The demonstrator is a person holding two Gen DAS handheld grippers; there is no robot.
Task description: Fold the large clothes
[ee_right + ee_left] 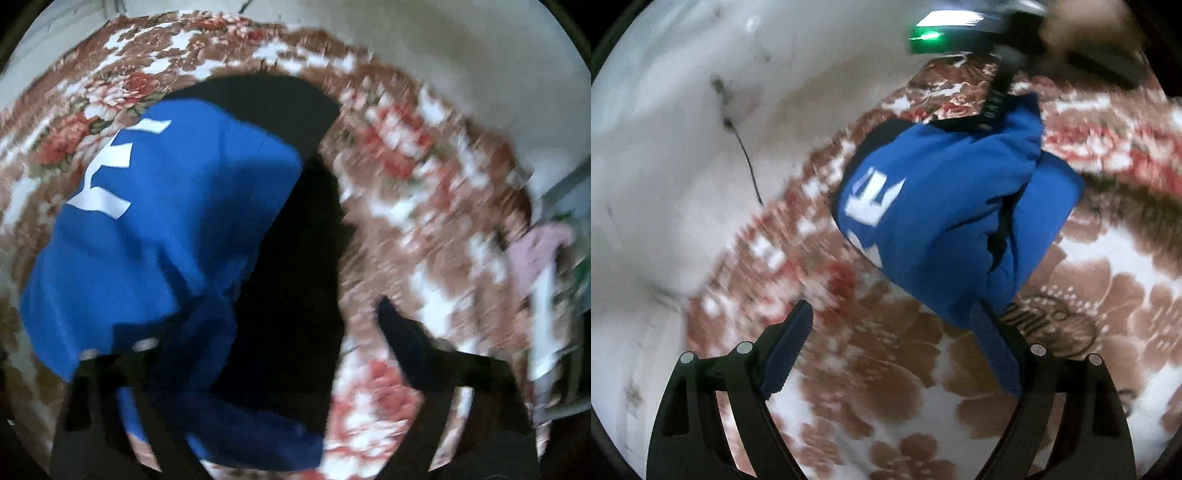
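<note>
1. Garment position: a blue garment (942,206) with a white printed letter (110,173) and black panels (288,258) is shown lying bunched and partly folded on a floral blanket (886,406). A pale bare surface (665,147) is seen beyond the blanket, on the far side from the garment's lettered face.

2. Left gripper (892,310): it is shown released and empty, hanging above the blanket just short of the garment's near edge. One fingertip (982,321) lies close beside the blue cloth, though no contact can be made out.

3. Right gripper (266,332): it is pointed steeply down over the garment, with blue and black cloth lying between its jaws. The picture is heavily smeared, so it cannot be told whether the cloth is clamped or only straddled.

4. Risk of a thick pinch: several layers may be caught at once where the garment is bunched, so that the whole bundle would be dragged rather than one flap turned.

5. Risk of a slip: if only a shallow edge is caught, the cloth could be pulled free during a lift and the fold undone.

6. Risk of snagging: the blanket beneath the garment could be gathered along with it, since the jaws are held so low.

7. Risk of a skewed fold: with only one side possibly held, the garment may be twisted off square.
</note>
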